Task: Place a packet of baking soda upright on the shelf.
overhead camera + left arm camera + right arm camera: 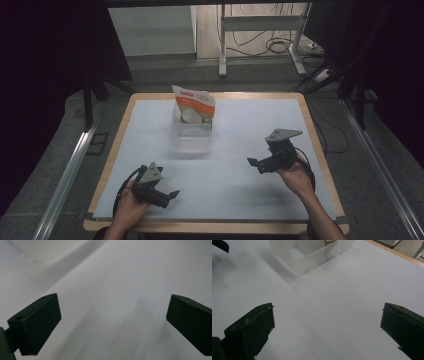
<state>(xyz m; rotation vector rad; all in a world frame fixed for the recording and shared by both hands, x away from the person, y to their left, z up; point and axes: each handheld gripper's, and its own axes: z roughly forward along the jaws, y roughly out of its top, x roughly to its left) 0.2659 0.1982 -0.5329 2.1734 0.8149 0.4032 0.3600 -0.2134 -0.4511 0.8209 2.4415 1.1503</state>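
A clear plastic bin (192, 135) stands on the white table top (240, 150) toward the back middle, with an orange and white snack bag (193, 104) upright in its far end. The bin's near corner (307, 260) also appears at the top of the right gripper view. My left gripper (167, 196) is held low over the front left of the table, jaws open and empty (112, 325). Over the right side, my right gripper (256, 165) points left toward the bin, open with nothing between its jaws (327, 332).
The table has a wooden rim (320, 150). Beyond its far edge are a metal stand (260, 30) and loose cables (280, 46) on the floor. Aluminium rails (70, 170) run along both sides of the table.
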